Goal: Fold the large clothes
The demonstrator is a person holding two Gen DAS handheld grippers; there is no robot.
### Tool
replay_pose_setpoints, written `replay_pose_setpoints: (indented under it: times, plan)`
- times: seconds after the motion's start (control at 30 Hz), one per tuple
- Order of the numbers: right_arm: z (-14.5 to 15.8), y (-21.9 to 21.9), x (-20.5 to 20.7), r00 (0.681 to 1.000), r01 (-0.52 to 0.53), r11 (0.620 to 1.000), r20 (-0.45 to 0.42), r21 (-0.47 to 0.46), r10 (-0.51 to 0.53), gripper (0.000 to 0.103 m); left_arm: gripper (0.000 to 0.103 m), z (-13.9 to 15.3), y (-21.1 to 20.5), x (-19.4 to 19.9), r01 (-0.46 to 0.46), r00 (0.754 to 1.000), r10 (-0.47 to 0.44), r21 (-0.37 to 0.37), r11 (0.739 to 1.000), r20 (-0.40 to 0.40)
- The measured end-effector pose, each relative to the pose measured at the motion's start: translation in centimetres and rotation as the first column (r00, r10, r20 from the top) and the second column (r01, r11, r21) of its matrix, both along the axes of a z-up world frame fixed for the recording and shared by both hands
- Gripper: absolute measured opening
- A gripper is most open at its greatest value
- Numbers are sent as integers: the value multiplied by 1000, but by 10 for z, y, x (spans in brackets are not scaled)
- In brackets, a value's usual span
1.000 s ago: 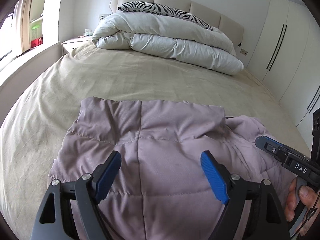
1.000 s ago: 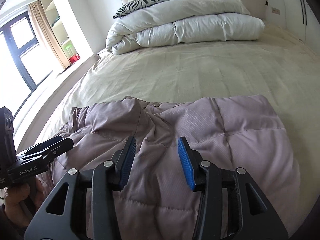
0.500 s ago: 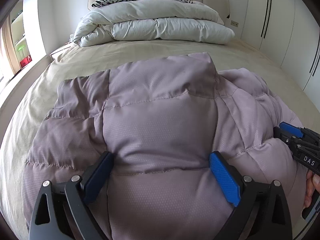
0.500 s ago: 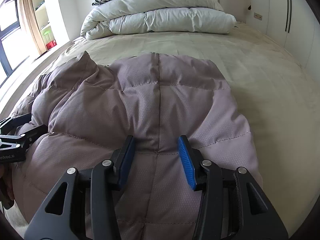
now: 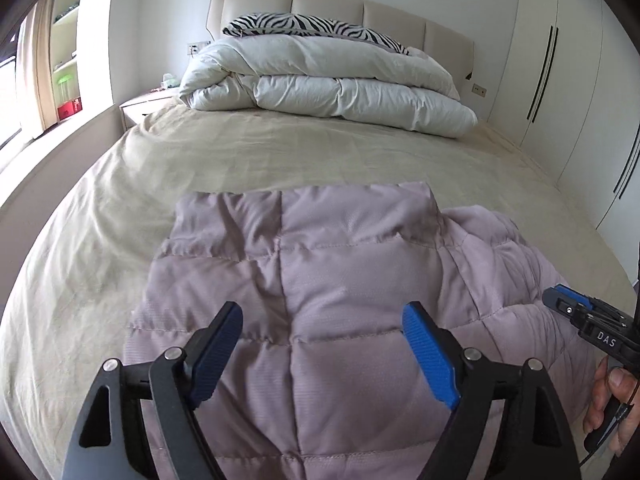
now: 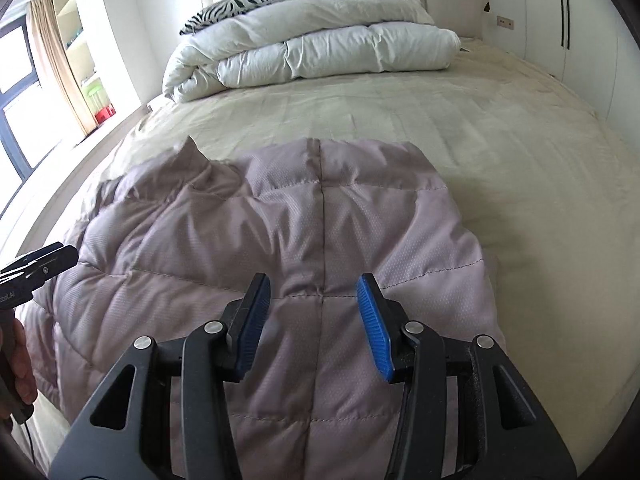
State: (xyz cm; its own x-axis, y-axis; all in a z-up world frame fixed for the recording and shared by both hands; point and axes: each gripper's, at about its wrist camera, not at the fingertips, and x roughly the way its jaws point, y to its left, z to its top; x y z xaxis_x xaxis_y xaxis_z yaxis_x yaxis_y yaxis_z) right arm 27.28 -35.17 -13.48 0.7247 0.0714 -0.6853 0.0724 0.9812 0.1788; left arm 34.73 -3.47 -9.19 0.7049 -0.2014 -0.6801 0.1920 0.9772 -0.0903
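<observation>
A mauve quilted puffer jacket (image 5: 340,280) lies folded on the near part of the beige bed (image 5: 240,160); it also shows in the right wrist view (image 6: 280,232). My left gripper (image 5: 324,352) is open, its jaws wide apart above the jacket's near left part. My right gripper (image 6: 316,320) is open, its jaws apart above the jacket's near right part. The right gripper's tip shows at the right edge of the left wrist view (image 5: 576,312). The left gripper's tip shows at the left edge of the right wrist view (image 6: 40,264). Neither holds fabric.
A rolled white duvet (image 5: 328,88) and a zebra-print pillow (image 5: 304,26) lie at the head of the bed. White wardrobe doors (image 5: 560,80) stand on the right. A nightstand (image 5: 140,108) and a window with curtains (image 6: 48,60) are on the left.
Both grippers pressed low onto the jacket half a second ago and have since lifted and pulled back. The jacket now lies flatter and further away in both views.
</observation>
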Motion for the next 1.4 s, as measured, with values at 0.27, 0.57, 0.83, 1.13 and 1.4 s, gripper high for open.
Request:
replay_pose_setpoints:
  times: [0.27,0.57,0.83,1.13,1.4]
  plan:
    - [12,73,-5,986,-165,974,-11,-155,166,57,88,-54,56,17,-114,986,120,57,992,-112]
    - [-25,79,8,987,-161,974,-47,-162,155,63,98,-74,62,25,-118,981,122,31,992,-151]
    - [33,121,29,977,-213,965,-5,-151,214,62,98,-75,62,25,-119,982,122,34,992,-144]
    - [-19,144,74,964,-254,957,-113,-142,240,62,98,-77,61,26,-115,983,121,45,992,-141]
    - [-6,121,56,967,-248,969,-65,-8,247,65,97,-54,93,6,-124,981,97,-159,979,-169]
